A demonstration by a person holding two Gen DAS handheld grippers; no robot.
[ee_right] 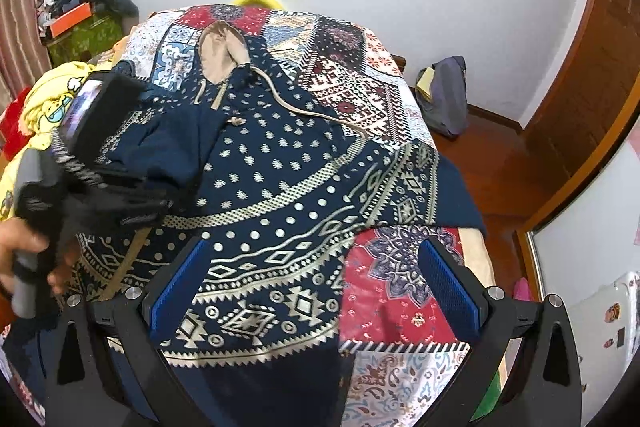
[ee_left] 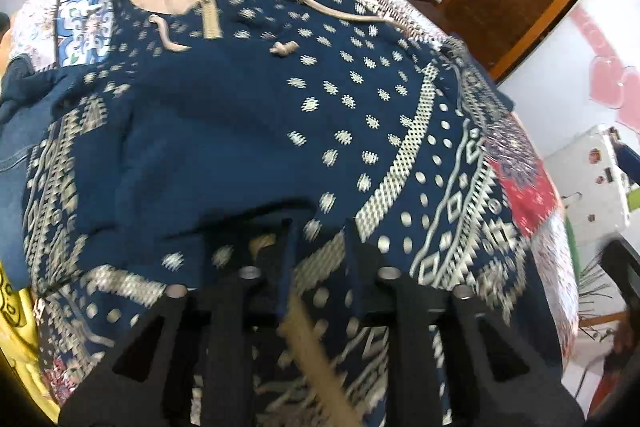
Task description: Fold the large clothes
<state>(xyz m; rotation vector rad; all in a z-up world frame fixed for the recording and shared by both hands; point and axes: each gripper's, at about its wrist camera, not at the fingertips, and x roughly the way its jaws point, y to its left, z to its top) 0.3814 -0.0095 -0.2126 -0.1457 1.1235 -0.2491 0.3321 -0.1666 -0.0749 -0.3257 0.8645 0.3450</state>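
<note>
Hoodie [ee_right: 280, 163] lies spread on the quilted bed [ee_right: 400, 291]. Left gripper [ee_left: 316, 251] is pinched on its hem; right gripper [ee_right: 316, 287] hovers wide. Fabric looks thick, soft, floppy; best taken at hem corners

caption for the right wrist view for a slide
Open right gripper hovers over a navy patterned hoodie on a patchwork bedspread.

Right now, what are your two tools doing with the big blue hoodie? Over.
Left tool shut on hoodie fabric near the hem. Right tool open, hovering over hem, holding nothing. Hoodie spread on patchwork bedspread, one sleeve folded in. Nothing blocking.
</note>
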